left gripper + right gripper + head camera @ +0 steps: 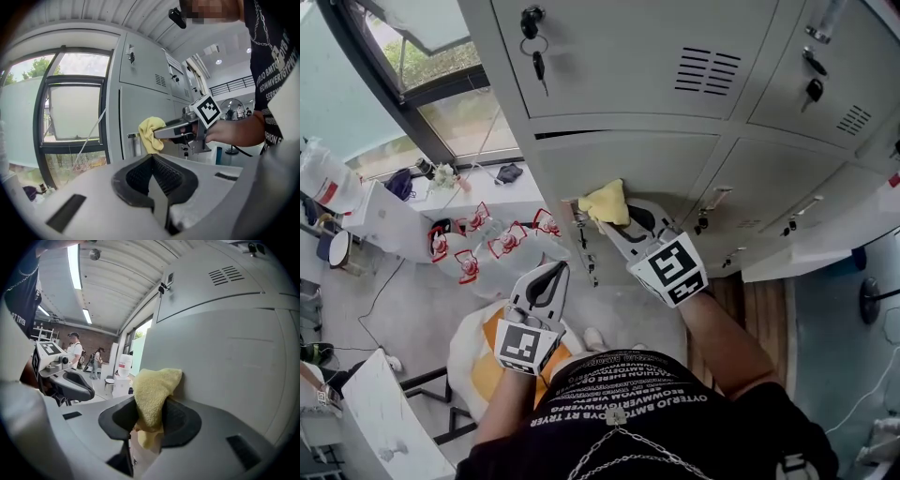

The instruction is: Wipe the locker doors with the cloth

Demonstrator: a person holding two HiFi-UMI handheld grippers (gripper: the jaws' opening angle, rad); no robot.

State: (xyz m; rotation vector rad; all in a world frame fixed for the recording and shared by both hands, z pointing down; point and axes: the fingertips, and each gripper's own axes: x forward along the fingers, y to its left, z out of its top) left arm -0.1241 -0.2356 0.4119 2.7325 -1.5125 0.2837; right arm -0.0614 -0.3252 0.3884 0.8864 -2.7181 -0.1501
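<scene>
Holding left claw (555,274) low and near, just ahead of the black shirt (628,412). Pressed together along the full pad line, nothing between. Aimed toward the lockers but well short of them, touching nothing.

Reaching right claw (596,223) farther out and higher. Pinching the yellow cloth (607,202) between both pads, with a bunched wad sticking out past the tips and a small tail hanging below the pads. Pressing that wad flat against the lower-left locker door (628,159), near its left edge, just under the dark gap to the door above. Touching the grey panel with the far side of the cloth; can't tell whether the claw tips touch the metal.

Farther up: upper door (609,56), shut, with keys (538,58) hanging from the lock at its top left and vent slots (708,70) toward its right. More grey doors off to the right, each with a handle (712,199) and a small lock.

Far left, beyond the locker side: window (441,94), and clear bags with red marks (492,246) lying on the floor (412,309).
</scene>
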